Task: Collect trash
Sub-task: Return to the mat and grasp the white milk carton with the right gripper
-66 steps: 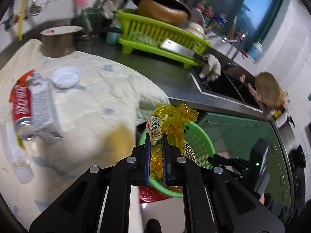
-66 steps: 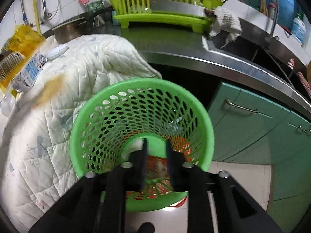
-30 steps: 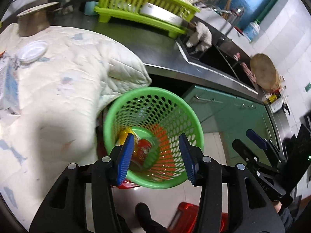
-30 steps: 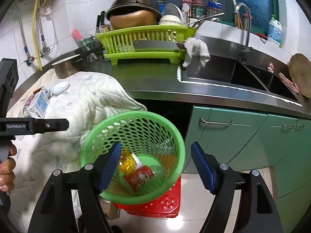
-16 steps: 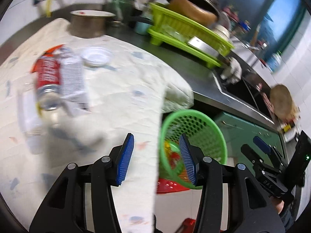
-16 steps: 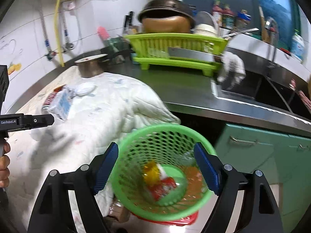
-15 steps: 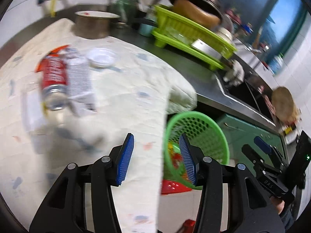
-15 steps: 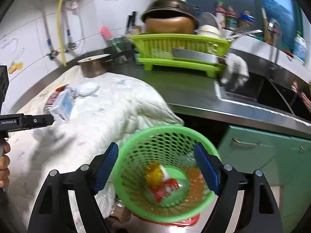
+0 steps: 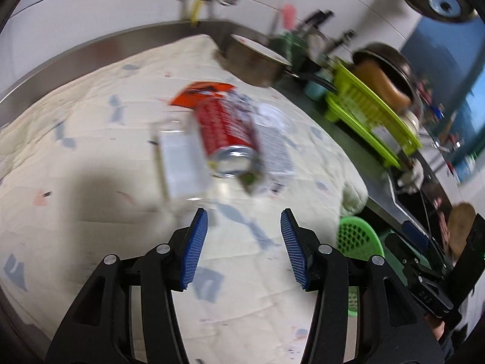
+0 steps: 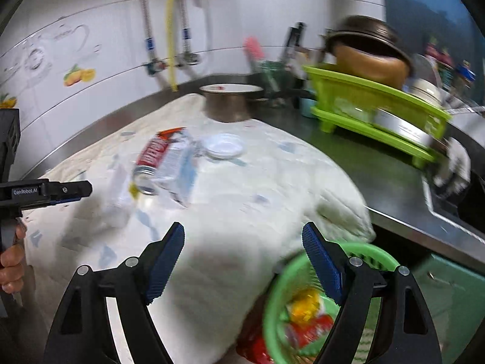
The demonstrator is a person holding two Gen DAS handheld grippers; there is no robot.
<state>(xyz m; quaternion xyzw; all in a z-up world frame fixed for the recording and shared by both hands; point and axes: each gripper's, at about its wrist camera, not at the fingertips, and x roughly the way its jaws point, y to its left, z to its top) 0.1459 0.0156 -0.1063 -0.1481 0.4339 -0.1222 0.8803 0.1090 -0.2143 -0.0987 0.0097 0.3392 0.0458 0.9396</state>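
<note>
A red soda can (image 9: 222, 135) (image 10: 148, 157) lies on a white quilt (image 9: 91, 182) among a clear plastic bottle (image 9: 182, 163), a crumpled pale wrapper (image 9: 272, 151) (image 10: 178, 166) and an orange wrapper (image 9: 206, 89). My left gripper (image 9: 242, 242) hangs open and empty just short of the can. My right gripper (image 10: 242, 261) stands wide open and empty over the quilt's right edge. A green mesh basket (image 10: 303, 303) (image 9: 357, 239) on the floor holds yellow and red wrappers (image 10: 306, 318).
A white lid (image 10: 222, 147) lies beyond the trash. A metal pot (image 10: 229, 103), a lime dish rack (image 10: 372, 106) with a dark pan and a sink (image 10: 454, 200) line the steel counter. Green cabinets (image 10: 454, 288) stand below. A hand (image 10: 12, 261) holds the left gripper.
Both grippers swung left from the basket to the quilt. The can and wrappers now sit ahead of the left gripper. The basket slid to the lower right. Earlier, the left gripper dropped the yellow wrapper in.
</note>
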